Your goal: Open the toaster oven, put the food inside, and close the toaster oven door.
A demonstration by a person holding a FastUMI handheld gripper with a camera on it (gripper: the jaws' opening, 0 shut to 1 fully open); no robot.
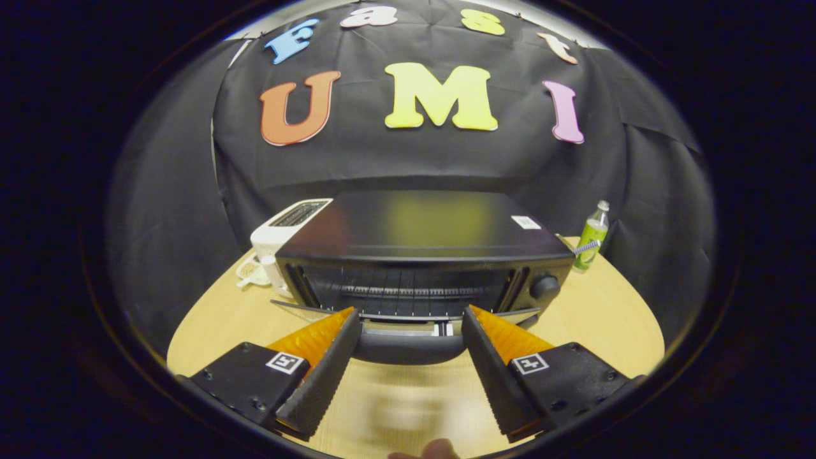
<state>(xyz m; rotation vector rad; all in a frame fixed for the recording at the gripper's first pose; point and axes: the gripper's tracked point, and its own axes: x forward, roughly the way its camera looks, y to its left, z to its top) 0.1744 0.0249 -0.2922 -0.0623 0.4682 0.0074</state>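
**Door handle sat crosswise between the open jaws, oven door down**

Gripper view:
- The gripper (408, 335) had its jaws spread wide, pressing on nothing. The ridged inner pads (322, 376) faced each other across a broad gap.
- The toaster oven (424, 255) stood dead ahead on the desk (599, 319), front towards the camera. Boxy dark metal shell with a flat, glossy top that picked up a yellowish reflection.
- Its door (408, 313) looked swung down towards the jaws, lying nearly flat. I read that from the thin edge line running out to both sides, but the fisheye bends it, so treat it as probable.
- The door handle (408, 347), a rounded dark bar, lay just ahead of the fingertips and in the gap between them. Its long axis ran side to side, square to the jaw line, and neither finger touched it.
- Wire rack bars (408, 290) showed inside the cavity. A round control knob (544, 287) sat on the front panel, right of the opening.
- Key relation: handle centred and crosswise, so a straight advance and a squeeze would likely catch it.
- A white pop-up toaster (287, 226) stood behind the oven's left corner, and a green plastic bottle (593, 237) off its right rear.
- I couldn't make out the food.
- Desk top was pale wood grain, smooth.
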